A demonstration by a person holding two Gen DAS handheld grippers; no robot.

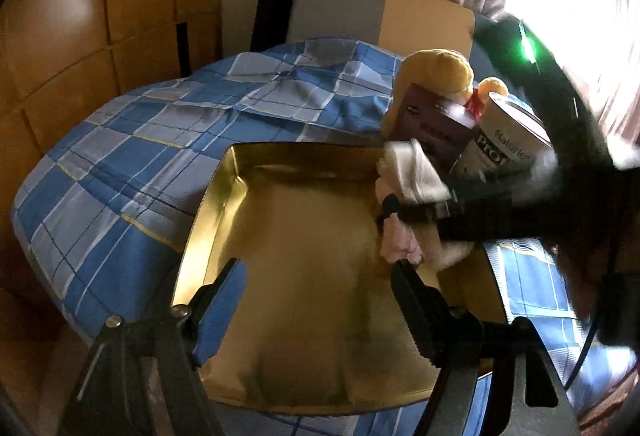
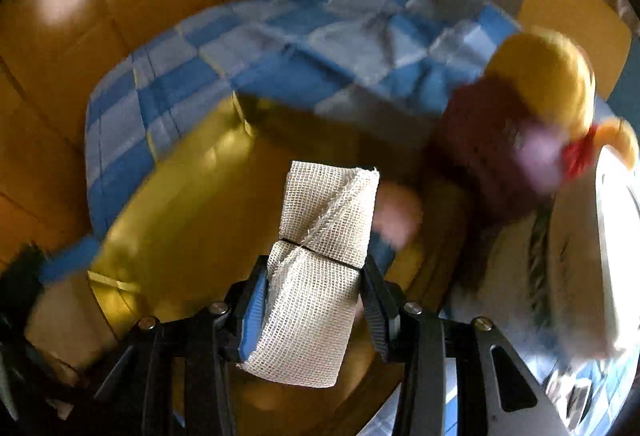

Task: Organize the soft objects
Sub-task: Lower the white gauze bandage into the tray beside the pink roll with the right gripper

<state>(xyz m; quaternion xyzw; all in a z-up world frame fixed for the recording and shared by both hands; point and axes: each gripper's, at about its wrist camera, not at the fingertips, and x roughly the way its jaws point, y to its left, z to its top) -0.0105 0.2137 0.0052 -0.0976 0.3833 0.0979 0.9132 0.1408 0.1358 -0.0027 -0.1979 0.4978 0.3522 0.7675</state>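
**Mesh roll carried over the gold box**

While the left gripper point(image 1: 316, 288) hovered with its jaws apart and nothing between them above the near end of the shallow gold cardboard box point(image 1: 208, 196), the right gripper point(image 2: 314, 292) was clamped on a rolled cream mesh cloth point(image 2: 320, 256), long axis running away along the fingers. The roll hung over the box's right side, so the right hand was the nearer. A soft pink-and-white bundle point(image 1: 400, 240) sat at the right wall. Beyond stood a yellow plush toy point(image 1: 436, 72) and a white tub point(image 1: 504, 140).
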